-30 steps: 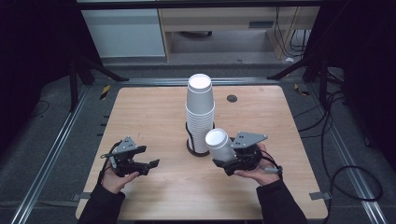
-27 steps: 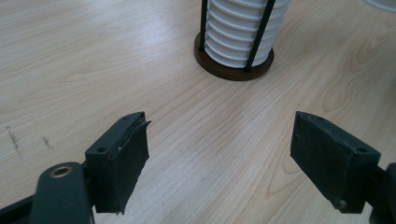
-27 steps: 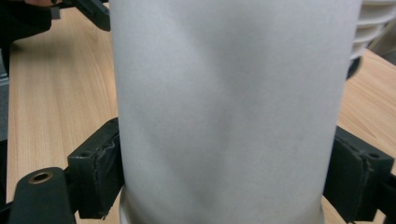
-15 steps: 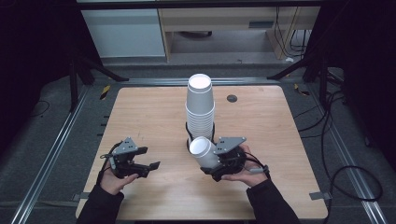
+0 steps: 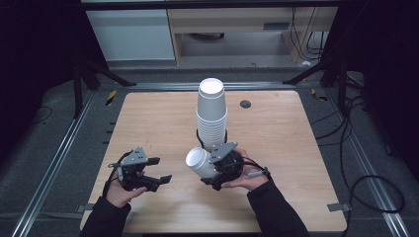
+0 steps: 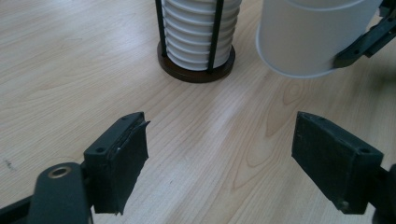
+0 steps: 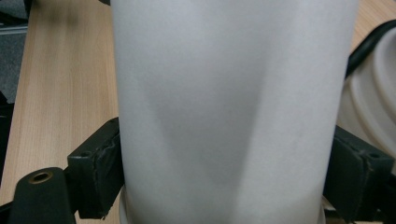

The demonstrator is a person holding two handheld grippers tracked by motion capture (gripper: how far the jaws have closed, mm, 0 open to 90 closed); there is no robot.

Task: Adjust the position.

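White cup [image 5: 199, 162] in right tool [image 5: 216, 170], clamped; carried leftward off the stack [image 5: 212, 116] since 1.0 s ago. Left tool [image 5: 159, 170] wide, empty; handover likely.

Hidden and cropped parts

In the right gripper view, the white cup [image 7: 229, 107] is cut off at the top and bottom edges, and the table [image 7: 60, 84] behind it is largely hidden. In the left gripper view, the cup stack [image 6: 198, 35] is cropped at the top edge. The stack's holder base [image 5: 205, 144] is partly concealed in the high view.
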